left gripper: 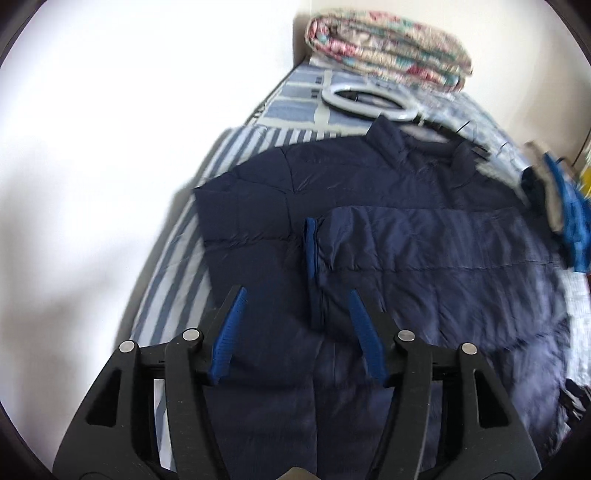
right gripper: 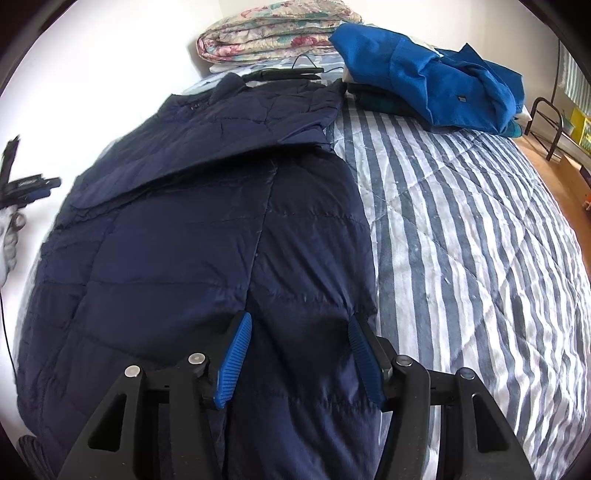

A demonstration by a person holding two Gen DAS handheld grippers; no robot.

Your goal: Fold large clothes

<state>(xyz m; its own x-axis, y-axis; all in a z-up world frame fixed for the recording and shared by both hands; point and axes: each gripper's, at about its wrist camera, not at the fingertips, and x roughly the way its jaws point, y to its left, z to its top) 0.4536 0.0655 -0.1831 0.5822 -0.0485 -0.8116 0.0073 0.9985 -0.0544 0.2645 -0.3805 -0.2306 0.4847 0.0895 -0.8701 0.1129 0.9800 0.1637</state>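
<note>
A dark navy quilted jacket (left gripper: 406, 258) lies flat on the striped bed, collar toward the far end. One sleeve with a bright blue cuff (left gripper: 310, 243) is folded across its front. My left gripper (left gripper: 298, 291) hovers open over the jacket just below that cuff, with nothing between its fingers. In the right wrist view the jacket (right gripper: 184, 240) fills the left half. My right gripper (right gripper: 300, 317) stands open over the jacket's right edge near the hem, fingertips close to the fabric, which runs flat between them without being pinched.
The blue-and-white striped bedcover (right gripper: 461, 240) lies bare to the jacket's right. A folded floral quilt (right gripper: 273, 29) sits at the head, with a white ring (left gripper: 369, 99) in front. A pile with a bright blue garment (right gripper: 436, 85) lies far right. White wall runs along the left.
</note>
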